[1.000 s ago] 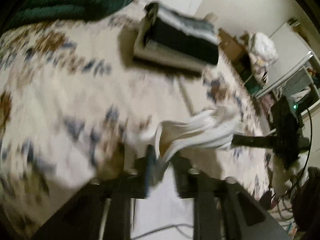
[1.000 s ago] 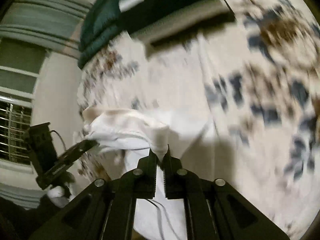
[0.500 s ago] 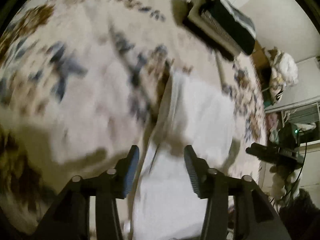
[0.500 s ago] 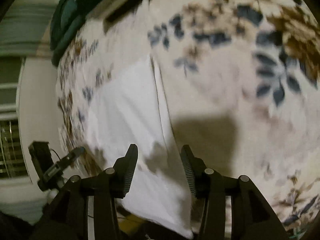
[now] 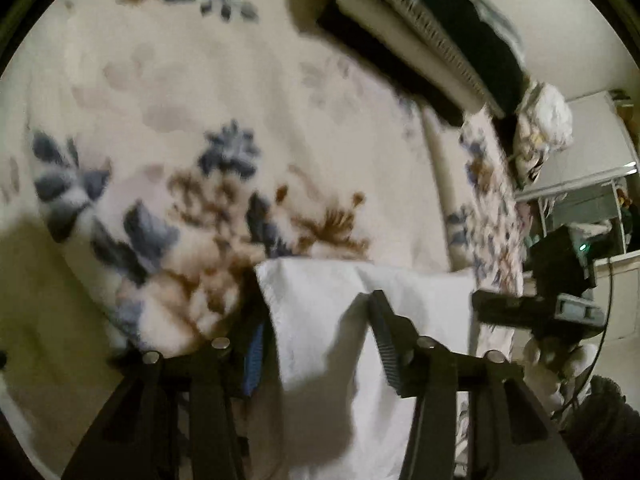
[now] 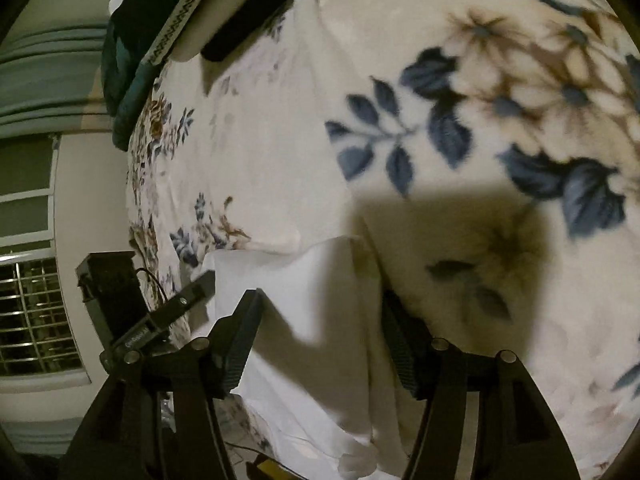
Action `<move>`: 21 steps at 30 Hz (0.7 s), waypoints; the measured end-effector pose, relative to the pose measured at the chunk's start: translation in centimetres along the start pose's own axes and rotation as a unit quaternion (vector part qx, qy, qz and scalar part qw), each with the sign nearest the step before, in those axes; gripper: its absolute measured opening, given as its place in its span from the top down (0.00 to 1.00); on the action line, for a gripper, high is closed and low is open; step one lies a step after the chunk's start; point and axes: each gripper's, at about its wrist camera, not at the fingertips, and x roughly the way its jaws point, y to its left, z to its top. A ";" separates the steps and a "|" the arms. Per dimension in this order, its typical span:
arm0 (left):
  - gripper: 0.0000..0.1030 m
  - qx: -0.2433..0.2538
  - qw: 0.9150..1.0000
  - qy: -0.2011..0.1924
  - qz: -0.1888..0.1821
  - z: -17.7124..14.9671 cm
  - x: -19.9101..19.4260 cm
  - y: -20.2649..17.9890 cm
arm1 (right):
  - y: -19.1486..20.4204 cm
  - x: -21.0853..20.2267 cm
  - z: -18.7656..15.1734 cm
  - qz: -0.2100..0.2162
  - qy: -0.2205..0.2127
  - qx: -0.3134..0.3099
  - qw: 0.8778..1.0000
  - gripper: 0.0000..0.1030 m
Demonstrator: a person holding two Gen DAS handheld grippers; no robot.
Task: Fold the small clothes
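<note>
White cloth (image 5: 340,320) lies flat on floral blanket (image 5: 200,120), lower centre of both views. Left gripper (image 5: 316,340) straddles its edge, jaws closing, nothing pinched; right gripper (image 6: 324,336) released, jaws opening over cloth. Small print on the left gripper in right view, unreadable.

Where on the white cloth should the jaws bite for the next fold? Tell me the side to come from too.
Grip the white cloth at its two far corners, one per gripper, coming down from above and pinching the edge from the blanket side. It lies flat with that far edge straight and exposed, probably the easiest to lift.
</note>
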 end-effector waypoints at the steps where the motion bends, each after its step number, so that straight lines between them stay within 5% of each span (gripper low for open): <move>1: 0.81 0.001 1.000 -0.010 -0.001 -0.1 -0.3 -0.2 | 0.1 0.2 -0.1 -0.001 -0.001 -0.004 1.000 0.57; 2: 0.84 0.000 1.000 -0.012 0.002 -0.1 -0.4 -0.2 | 0.3 0.4 0.0 -0.006 -0.008 -0.007 1.000 0.77; 4: 0.91 -0.009 1.000 -0.024 0.004 0.0 -0.9 -0.2 | 0.5 0.3 -0.1 -0.011 -0.021 -0.002 1.000 0.93; 13: 0.94 0.005 0.998 -0.055 0.018 4.0 -2.4 -1.9 | 3.1 -2.7 2.0 -0.024 -0.071 -0.018 0.997 0.95; 21: 0.92 0.016 0.998 -0.064 0.023 12.0 -0.9 -1.7 | 6.0 -3.0 10.5 -0.057 -0.101 -0.024 0.993 0.96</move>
